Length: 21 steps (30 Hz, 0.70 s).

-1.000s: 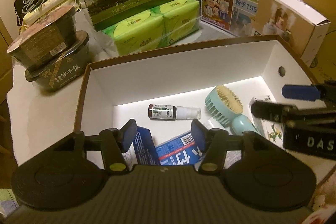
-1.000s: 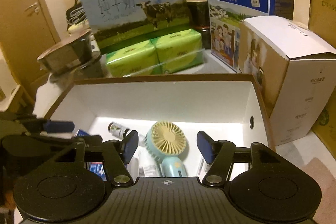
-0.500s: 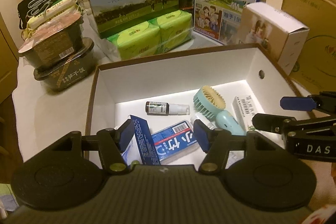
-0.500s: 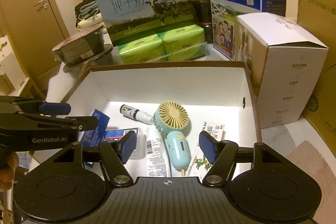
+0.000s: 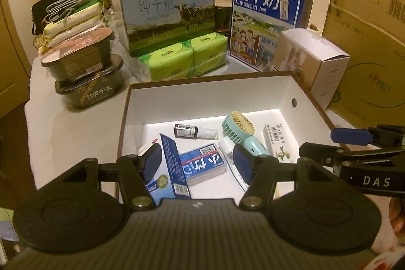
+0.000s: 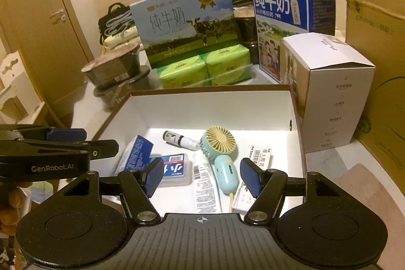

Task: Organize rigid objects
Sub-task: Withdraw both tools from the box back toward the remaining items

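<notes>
My left gripper (image 5: 197,162) is hanging empty above the white box (image 5: 202,95), jaws having just been opening. Inside are lying a mint fan (image 5: 239,129), brown bottle (image 5: 187,131), blue tin (image 5: 202,165). My right gripper (image 5: 329,143) is showing at the right edge.

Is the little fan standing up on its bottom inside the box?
No, the fan lies flat on the floor of the box, beside a white tube.

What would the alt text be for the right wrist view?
An open white box holds a mint handheld fan, a small bottle, a tube and blue packs; the right gripper, empty, hangs above it with the left gripper beside.
</notes>
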### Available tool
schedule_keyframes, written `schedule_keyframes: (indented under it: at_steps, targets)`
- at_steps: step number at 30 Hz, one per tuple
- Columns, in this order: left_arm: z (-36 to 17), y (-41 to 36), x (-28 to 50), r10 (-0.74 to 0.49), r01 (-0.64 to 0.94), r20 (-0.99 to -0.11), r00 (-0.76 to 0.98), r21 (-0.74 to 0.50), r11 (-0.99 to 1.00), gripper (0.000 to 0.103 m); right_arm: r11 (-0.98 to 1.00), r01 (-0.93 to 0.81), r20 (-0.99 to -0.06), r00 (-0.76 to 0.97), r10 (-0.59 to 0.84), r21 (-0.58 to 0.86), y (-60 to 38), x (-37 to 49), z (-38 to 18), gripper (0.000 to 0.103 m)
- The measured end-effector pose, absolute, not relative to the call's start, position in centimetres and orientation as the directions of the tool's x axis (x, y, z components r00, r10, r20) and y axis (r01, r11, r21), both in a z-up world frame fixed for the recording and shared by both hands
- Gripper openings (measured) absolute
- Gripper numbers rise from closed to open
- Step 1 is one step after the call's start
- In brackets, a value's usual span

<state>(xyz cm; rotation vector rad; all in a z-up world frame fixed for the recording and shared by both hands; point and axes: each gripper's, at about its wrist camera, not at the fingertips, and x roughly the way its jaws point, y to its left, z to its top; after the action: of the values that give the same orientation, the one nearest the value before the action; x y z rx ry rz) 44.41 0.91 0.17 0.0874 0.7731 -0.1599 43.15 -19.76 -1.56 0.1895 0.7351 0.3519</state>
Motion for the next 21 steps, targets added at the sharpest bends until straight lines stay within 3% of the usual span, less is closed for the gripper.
schedule_keyframes:
  at_steps: [21]
  targets:
    - [2.7, 3.1, 32.1, -0.112, 0.156, -0.678, 0.726, 0.004, 0.988, 0.063, 0.911, -0.225, -0.584, 0.709, 0.396, 0.345, -22.7, 31.4, 0.7, 0.067]
